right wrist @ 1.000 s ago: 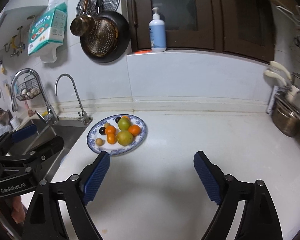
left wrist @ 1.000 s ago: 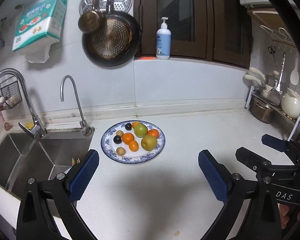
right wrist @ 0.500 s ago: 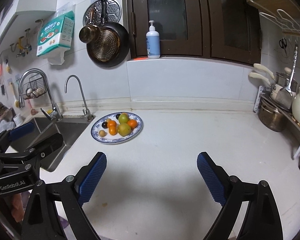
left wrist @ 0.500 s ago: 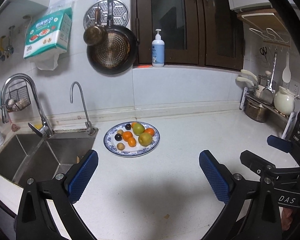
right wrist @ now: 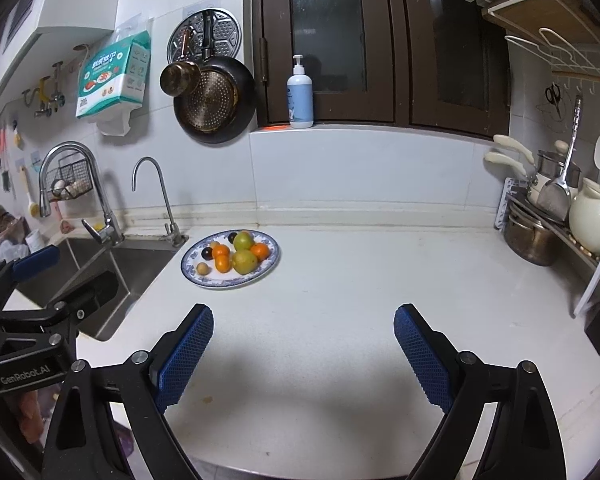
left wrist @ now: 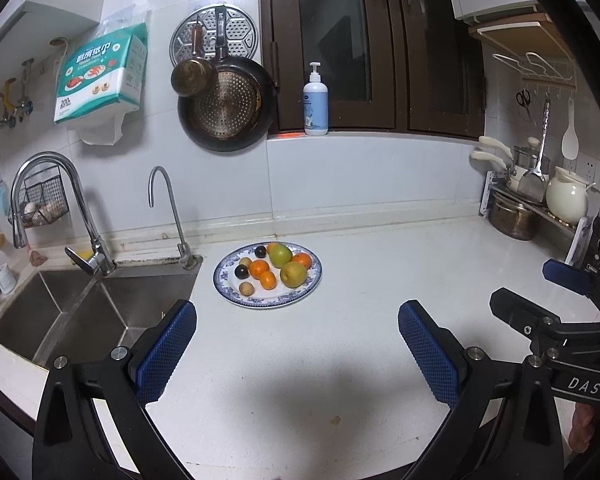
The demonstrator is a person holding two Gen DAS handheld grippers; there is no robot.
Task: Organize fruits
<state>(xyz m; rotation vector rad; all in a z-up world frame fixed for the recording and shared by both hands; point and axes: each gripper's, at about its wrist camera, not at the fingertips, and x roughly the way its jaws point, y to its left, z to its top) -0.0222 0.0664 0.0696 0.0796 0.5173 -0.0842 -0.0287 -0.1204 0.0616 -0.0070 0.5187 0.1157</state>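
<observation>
Two spread, empty grippers: left gripper (left wrist: 296, 356), right gripper (right wrist: 304, 354). Reach ahead to blue-rimmed patterned plate (left wrist: 236, 296); pinch one round orange fruit (left wrist: 259, 269) gently.

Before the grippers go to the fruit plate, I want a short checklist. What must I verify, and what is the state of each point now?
1. Left gripper open, nothing between the jaws: ok.
2. Right gripper open and empty: ok.
3. Fruits all on the plate, none on the counter: ok.
4. Counter between grippers and plate free of objects: ok.
5. Plate clear of the sink edge: ok, but close.
6. A second container for sorting the fruits: cannot tell, none in view.
</observation>
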